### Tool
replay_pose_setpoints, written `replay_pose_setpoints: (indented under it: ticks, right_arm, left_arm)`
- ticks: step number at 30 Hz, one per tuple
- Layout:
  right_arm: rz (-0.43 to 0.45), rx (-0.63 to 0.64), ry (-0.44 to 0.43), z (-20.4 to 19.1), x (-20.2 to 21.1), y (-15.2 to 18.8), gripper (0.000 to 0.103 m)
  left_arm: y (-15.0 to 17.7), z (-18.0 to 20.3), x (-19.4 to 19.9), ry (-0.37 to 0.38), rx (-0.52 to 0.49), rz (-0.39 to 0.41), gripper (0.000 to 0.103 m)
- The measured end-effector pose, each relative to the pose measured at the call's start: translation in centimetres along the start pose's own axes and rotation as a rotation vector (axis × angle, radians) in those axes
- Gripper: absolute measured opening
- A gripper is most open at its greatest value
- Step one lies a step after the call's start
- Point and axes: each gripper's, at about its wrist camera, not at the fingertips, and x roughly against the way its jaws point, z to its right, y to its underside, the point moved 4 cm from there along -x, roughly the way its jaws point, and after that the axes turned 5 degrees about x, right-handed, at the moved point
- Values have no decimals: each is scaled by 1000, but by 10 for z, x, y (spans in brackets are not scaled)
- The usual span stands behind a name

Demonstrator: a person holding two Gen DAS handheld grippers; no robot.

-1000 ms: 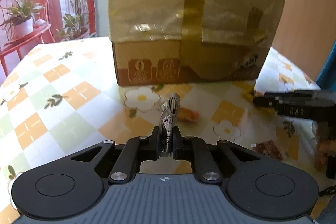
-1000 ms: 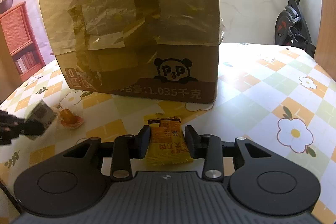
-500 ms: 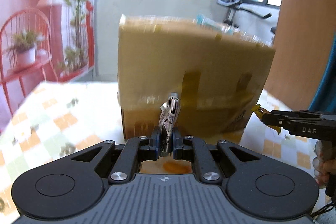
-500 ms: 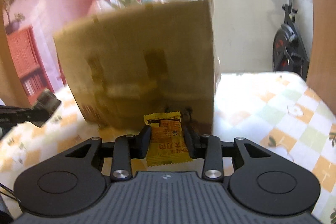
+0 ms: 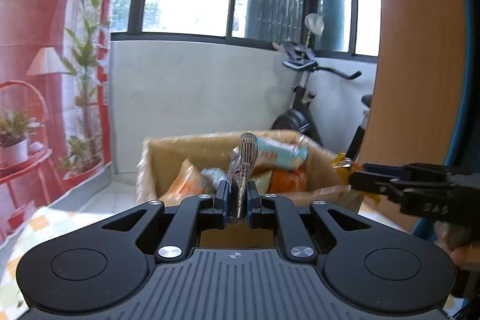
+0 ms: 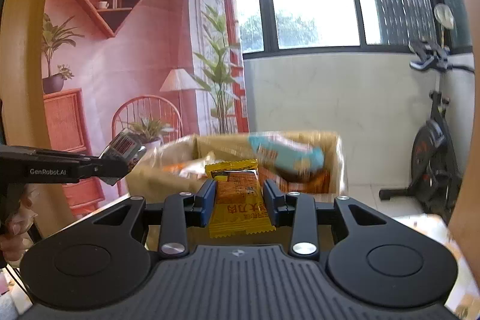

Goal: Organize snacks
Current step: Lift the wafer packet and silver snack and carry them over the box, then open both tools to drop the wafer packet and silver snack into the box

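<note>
Left of the scene, the black left gripper (image 5: pixel 238 201) is clamped on a thin silver foil snack packet (image 5: pixel 243 167) printed with a barcode; the packet stands edge-on and nearly upright between the blue-padded fingers (image 5: pixel 222 197), its top end showing against the open brown cardboard box (image 5: pixel 168 153) just beyond. From the right wrist view the same packet (image 6: pixel 123 147) shows a red label on its face and juts from the left gripper's tip at the left edge of the frame. Inside the box lie blurred snack bags, among them an orange bag (image 5: pixel 286 180) and a light blue bag (image 6: pixel 285 155) leaning against the far wall. Further right, the black right gripper (image 6: pixel 240 201) is closed on a flat yellow and orange snack sachet (image 6: pixel 237 197) with serrated ends, held face-up between its fingers (image 6: pixel 271 200), in front of the box's near side. In the left wrist view the right gripper (image 5: pixel 351 179) reaches in from the right with only the sachet's crinkled yellow end (image 5: pixel 340 162) showing beside the box's right corner. A black exercise bike (image 6: pixel 432 164) stands far right by the white wall.
</note>
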Motion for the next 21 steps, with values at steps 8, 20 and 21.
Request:
replay_pose_setpoints:
  ticks: [8, 20, 21]
  right_arm:
    - [0, 19, 82, 23, -48, -19, 37]
    - [-94, 6, 141, 43, -78, -2, 39]
    - [-96, 4, 145, 43, -76, -1, 40]
  left_arm:
    - [-19, 15, -72, 51, -18, -60, 13]
    - [-8, 9, -95, 57, -54, -122, 57]
    - [-8, 7, -93, 52, -53, -129, 57]
